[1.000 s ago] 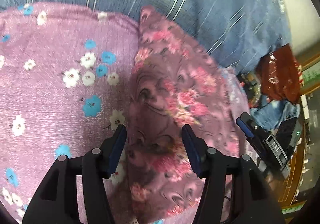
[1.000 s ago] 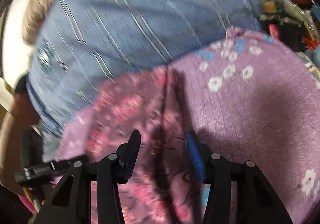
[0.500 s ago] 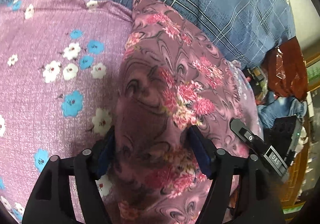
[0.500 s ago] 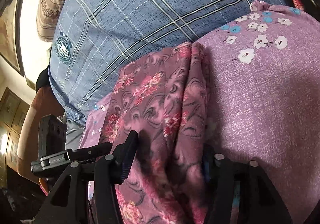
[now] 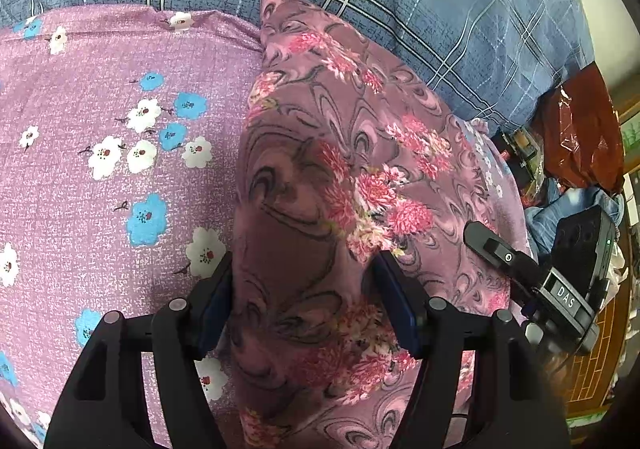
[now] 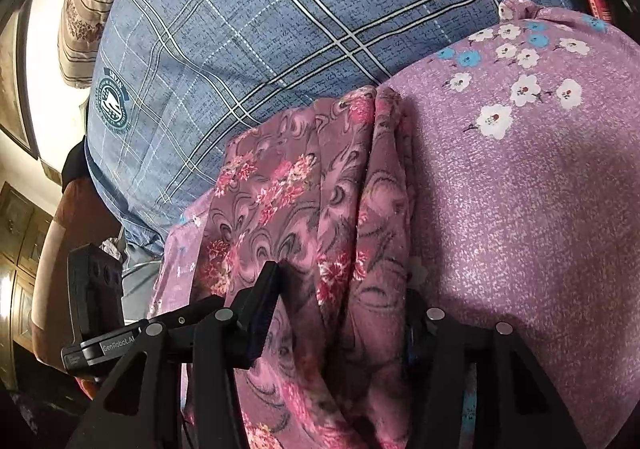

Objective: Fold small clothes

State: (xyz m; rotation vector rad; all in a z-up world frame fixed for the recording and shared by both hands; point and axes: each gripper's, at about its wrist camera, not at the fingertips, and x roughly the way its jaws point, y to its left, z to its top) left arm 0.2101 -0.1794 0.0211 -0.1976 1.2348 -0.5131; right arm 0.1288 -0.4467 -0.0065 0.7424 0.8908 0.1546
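Maroon floral cloth (image 5: pixel 320 177) between wide-spread left gripper (image 5: pixel 304 301), right gripper (image 6: pixel 340 313).

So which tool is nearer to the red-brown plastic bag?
Right. The right tool lies between the left tool and the bag, which sits beyond it.

A home bedroom was indicated. A blue plaid bedsheet (image 6: pixel 280 17) was spread under a purple flowered sheet (image 5: pixel 100 177), and a striped pillow (image 6: pixel 86 5) was seen at its far edge. Dark wooden cabinets (image 6: pixel 16 233) and a framed picture (image 6: pixel 14 89) on a pale wall were seen beside the bed.
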